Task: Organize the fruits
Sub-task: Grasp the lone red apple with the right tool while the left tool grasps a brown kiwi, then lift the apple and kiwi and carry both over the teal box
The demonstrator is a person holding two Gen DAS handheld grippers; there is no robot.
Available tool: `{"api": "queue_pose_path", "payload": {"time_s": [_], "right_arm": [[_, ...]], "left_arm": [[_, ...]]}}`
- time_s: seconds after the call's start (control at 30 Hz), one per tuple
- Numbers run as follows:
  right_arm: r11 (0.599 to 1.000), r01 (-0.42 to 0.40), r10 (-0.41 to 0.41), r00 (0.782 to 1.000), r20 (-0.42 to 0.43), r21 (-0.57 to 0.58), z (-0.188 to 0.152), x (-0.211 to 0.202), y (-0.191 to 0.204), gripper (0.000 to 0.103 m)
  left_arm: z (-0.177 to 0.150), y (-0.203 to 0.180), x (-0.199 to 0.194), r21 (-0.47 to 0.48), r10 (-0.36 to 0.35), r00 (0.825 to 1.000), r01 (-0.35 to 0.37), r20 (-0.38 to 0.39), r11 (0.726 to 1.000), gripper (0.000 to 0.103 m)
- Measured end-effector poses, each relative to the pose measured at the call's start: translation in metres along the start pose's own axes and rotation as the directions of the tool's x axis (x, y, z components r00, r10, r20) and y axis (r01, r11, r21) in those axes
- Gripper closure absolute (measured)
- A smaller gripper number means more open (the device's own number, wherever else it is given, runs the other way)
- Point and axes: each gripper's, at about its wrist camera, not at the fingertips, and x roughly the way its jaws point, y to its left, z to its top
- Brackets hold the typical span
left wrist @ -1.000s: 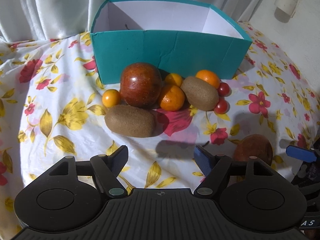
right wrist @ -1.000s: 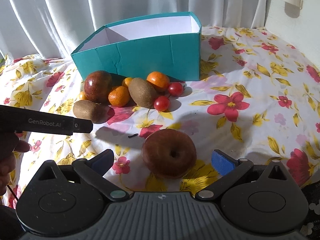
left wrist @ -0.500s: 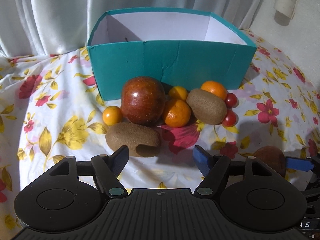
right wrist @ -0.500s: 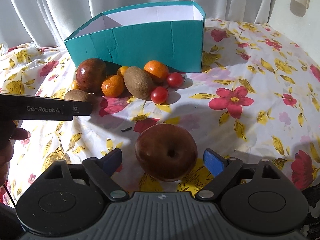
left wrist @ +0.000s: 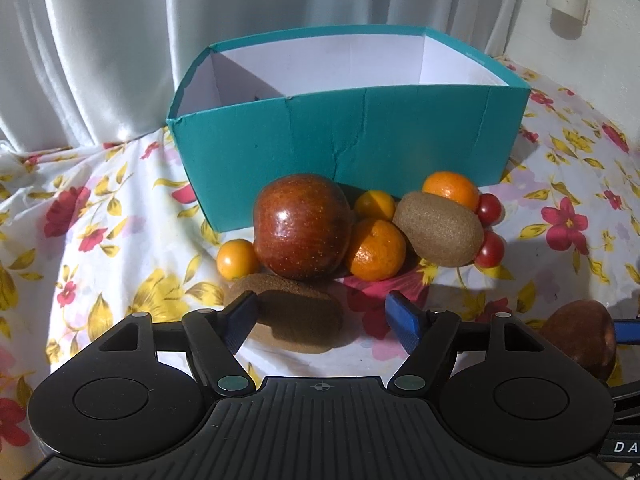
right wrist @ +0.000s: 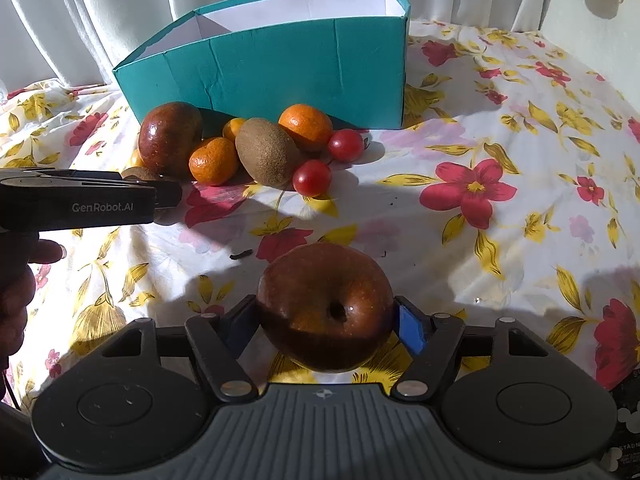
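Note:
My left gripper (left wrist: 320, 304) hangs low over the near kiwi (left wrist: 296, 320). Its jaws are opening slightly, the kiwi lies between them by the left pad, and the right pad stands clear. My right gripper (right wrist: 325, 312) is closing on a dark red apple (right wrist: 326, 304), both blue pads touching its sides on the cloth. A second apple (left wrist: 302, 226), another kiwi (left wrist: 438, 228), mandarins (left wrist: 376, 250) and cherry tomatoes (left wrist: 490, 250) cluster before the teal box (left wrist: 360, 140), which shows white inner walls.
A flowered cloth (right wrist: 500, 208) covers the table, with white curtains (left wrist: 100, 60) behind the box. A person's hand (right wrist: 16, 280) holds the left gripper's body (right wrist: 80, 200) at the left of the right wrist view. Bare cloth lies right of the fruit.
Both grippers sank toward the cloth. The left one closed in over the near kiwi. The right gripper's wide jaws narrowed until the pads met the apple's sides.

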Motion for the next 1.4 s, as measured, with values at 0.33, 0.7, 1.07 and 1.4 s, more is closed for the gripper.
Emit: {"api": "queue_pose_path", "payload": {"time_s": [0.33,0.7,1.07,1.4], "right_arm": [[1.000,0.003,-0.003,1.000,-0.019,0.004,0.002,0.007,0.000,0.031],[1.000,0.008,-0.008,1.000,-0.029,0.002,0.002,0.011,0.000,0.031],[1.000,0.010,-0.011,1.000,-0.021,-0.009,0.002,0.013,0.001,0.031],[0.999,0.037,-0.037,0.999,0.017,-0.001,0.001,0.007,-0.004,0.032]], "left_arm": [[-0.004,0.009,0.016,0.024,0.055,0.998,-0.056,0.004,0.998,0.024],[-0.003,0.019,0.032,-0.012,0.037,0.997,-0.037,-0.070,0.999,0.033],[-0.002,0.024,0.034,-0.035,0.025,0.997,-0.028,-0.075,0.999,0.045],[-0.002,0.018,0.018,-0.047,-0.010,0.997,0.006,-0.080,0.999,0.046]]}}
